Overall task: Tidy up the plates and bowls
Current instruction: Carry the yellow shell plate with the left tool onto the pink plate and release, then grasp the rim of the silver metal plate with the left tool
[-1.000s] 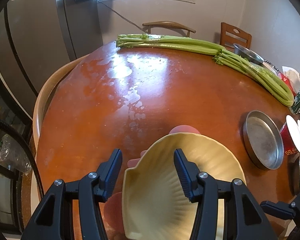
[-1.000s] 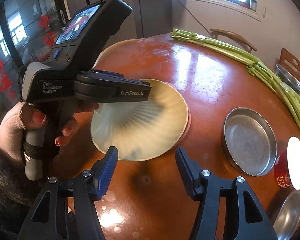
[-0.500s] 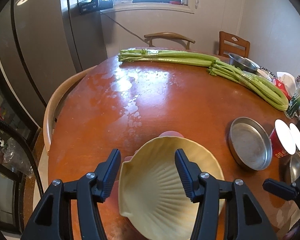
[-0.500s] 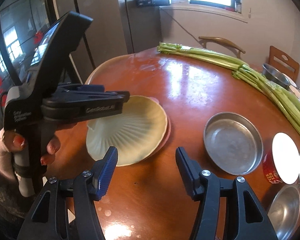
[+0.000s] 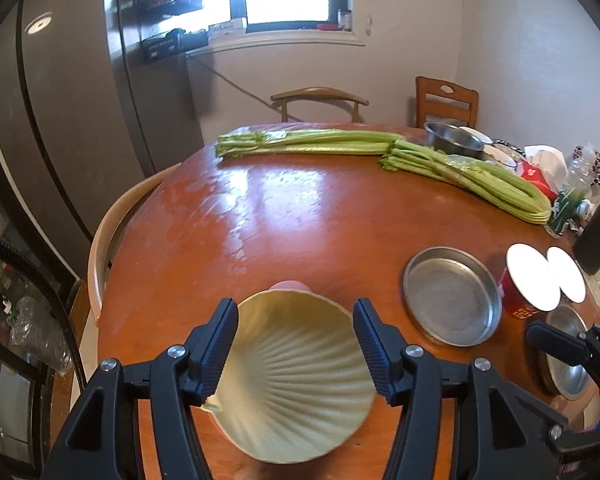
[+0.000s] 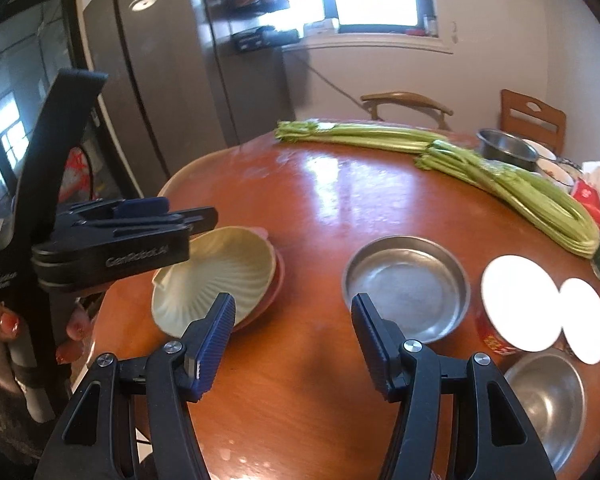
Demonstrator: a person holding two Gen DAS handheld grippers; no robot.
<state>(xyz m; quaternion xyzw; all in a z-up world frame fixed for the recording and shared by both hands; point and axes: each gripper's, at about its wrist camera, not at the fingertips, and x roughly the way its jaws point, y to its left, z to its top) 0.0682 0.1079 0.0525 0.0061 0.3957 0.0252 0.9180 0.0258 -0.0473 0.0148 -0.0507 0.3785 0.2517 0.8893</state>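
**Kid:** Where is your shell plate now?

**Helper:** Your cream shell plate (image 6: 216, 276) sits on a pink plate (image 6: 278, 280), near the edge of the round desk (image 5: 300, 216). The pink one peeks out from under it.

**Kid:** Are you holding it?

**Helper:** No. Your left gripper (image 5: 296, 344) hangs above it. Its jaws have just been opening, and they stand apart with nothing pinched between them. From the side you see that gripper (image 6: 196, 216) over the plate's rim, not touching it.

**Kid:** And your other gripper?

**Helper:** Your right gripper (image 6: 294, 340) is loose too. Its jaws are spread and only the bare desk shows between them.

**Kid:** What is in the other dishes?

**Helper:** The flat metal pan (image 6: 406, 286) beside the shell plate has nothing in it. The shiny metal bowl (image 6: 548, 396) at the near edge looks bare inside too. Two red cups with white lids (image 6: 520, 310) stand between them, so you cannot see inside. A deeper metal bowl (image 5: 454, 142) stands at the far side, and its inside is hidden.

**Kid:** What are the green sticks?

**Helper:** Long celery (image 5: 380, 152) lies across the far part of the desk.
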